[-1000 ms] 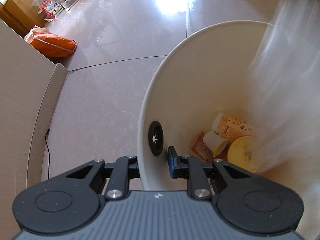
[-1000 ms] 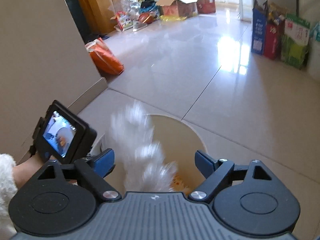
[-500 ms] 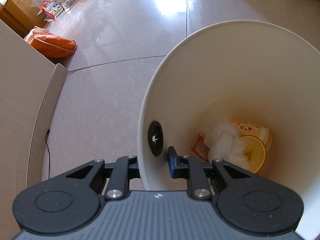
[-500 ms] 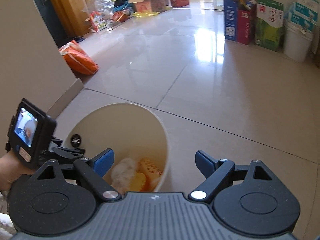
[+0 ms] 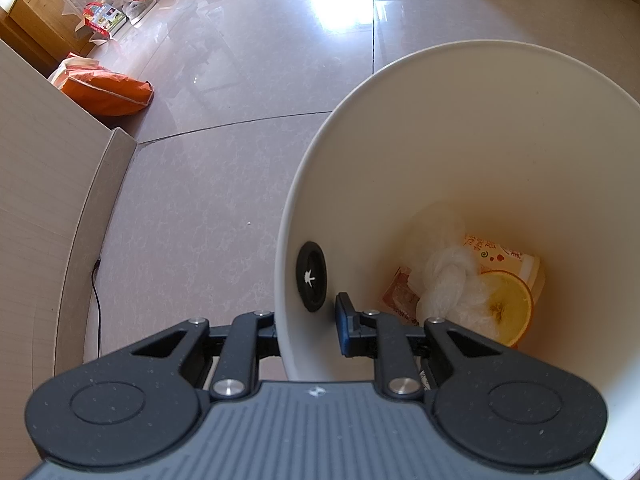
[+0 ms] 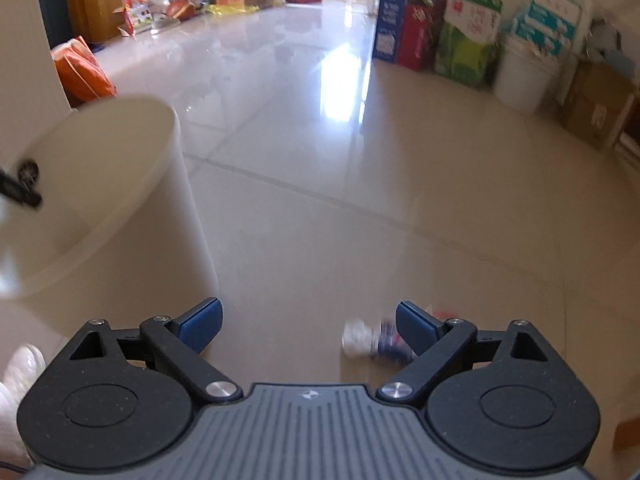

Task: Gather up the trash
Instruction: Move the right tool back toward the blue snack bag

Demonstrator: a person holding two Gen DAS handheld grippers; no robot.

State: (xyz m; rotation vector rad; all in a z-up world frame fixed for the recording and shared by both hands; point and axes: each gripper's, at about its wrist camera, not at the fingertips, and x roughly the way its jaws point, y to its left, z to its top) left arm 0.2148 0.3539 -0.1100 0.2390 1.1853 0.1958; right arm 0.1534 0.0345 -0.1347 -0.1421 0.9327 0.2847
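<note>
My left gripper (image 5: 310, 322) is shut on the near wall of the cream waste bin (image 5: 480, 92), one finger outside and one inside. At the bin's bottom lie a crumpled white plastic wad (image 5: 448, 276), a printed paper cup (image 5: 504, 256) with an orange rim and a reddish wrapper (image 5: 400, 294). In the right wrist view the bin (image 6: 120, 200) stands at the left, and my right gripper (image 6: 310, 322) is open with nothing between its fingers. A small white and blue piece of litter (image 6: 372, 340) lies blurred on the floor just inside the right finger.
A beige cabinet side (image 5: 36, 200) rises to the left of the bin, with a black cable (image 5: 96, 300) at its foot. An orange bag (image 5: 108, 92) lies beyond. Boxes (image 6: 440, 36) and a white bucket (image 6: 520, 76) line the far right wall. Glossy tiled floor (image 6: 360, 200) spreads ahead.
The white wad fell from the open right gripper into the bin and settled on the cup. The right gripper then swung right and down toward litter on the floor. The left gripper kept still.
</note>
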